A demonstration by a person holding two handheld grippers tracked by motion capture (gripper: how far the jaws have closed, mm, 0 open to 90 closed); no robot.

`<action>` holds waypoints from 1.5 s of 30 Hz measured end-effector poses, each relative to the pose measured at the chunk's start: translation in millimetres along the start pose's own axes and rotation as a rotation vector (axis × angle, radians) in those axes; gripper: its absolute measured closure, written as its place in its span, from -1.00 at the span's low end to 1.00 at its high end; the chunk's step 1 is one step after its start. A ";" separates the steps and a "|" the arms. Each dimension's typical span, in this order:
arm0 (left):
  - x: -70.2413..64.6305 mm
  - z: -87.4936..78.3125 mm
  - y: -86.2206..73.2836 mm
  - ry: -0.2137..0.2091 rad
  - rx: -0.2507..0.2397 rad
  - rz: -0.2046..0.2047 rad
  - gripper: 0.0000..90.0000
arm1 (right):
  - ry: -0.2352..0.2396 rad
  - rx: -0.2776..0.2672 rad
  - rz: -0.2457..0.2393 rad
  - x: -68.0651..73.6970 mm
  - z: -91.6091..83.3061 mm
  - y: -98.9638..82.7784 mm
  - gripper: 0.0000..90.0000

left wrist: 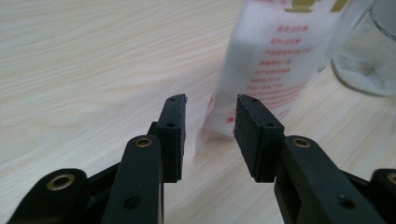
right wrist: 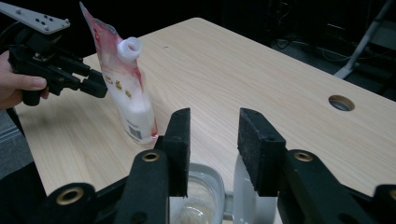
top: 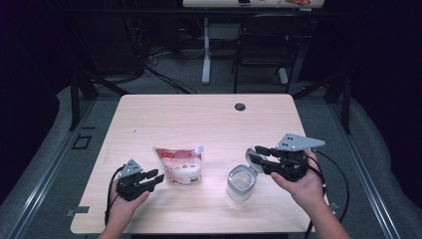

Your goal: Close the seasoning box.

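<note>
Wood table point(top: 199, 114): pale, w/ round hole point(top: 240, 106) nr far edge.
Pouch point(top: 179, 166): white w/ red print, stood upright nr table centre-front; spout point(right wrist: 129, 46) w/ no cap on it at top corner.
Jar point(top: 241, 183): clear glass, stood just right of pouch, apart from it; hinged lid point(top: 252, 162) flipped open toward right gripper; some white stuff at bottom, per left gripper view point(left wrist: 369, 70).
Left gripper point(top: 149, 178): held in left hand point(top: 124, 201), low over table, just left of pouch; jaws apart, nothing between them, pointed at pouch's lower edge point(left wrist: 266, 70).
Right gripper point(top: 255, 157): held in right hand point(top: 303, 186), raised above jar's lid side; jaws released, gap clear, nothing gripped. Contact w/ lid: couldn't tell.
Chair point(top: 263, 40): dark, on floor beyond table.
</note>
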State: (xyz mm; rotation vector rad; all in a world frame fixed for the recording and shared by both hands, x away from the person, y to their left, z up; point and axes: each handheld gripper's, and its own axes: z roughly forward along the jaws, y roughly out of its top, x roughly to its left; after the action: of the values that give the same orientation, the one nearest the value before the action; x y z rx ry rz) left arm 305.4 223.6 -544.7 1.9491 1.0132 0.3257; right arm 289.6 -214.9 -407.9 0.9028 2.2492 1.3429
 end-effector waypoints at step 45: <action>9.2 -14.6 -2.9 0.009 -0.036 0.027 0.43 | 0.166 0.091 -0.201 51.6 104.8 79.9 0.63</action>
State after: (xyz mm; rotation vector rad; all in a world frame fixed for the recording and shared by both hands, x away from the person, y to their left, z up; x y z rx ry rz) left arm 301.3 240.0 -540.2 1.9317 0.9813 0.3659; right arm 341.7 -84.9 -387.3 0.5923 2.4684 1.2745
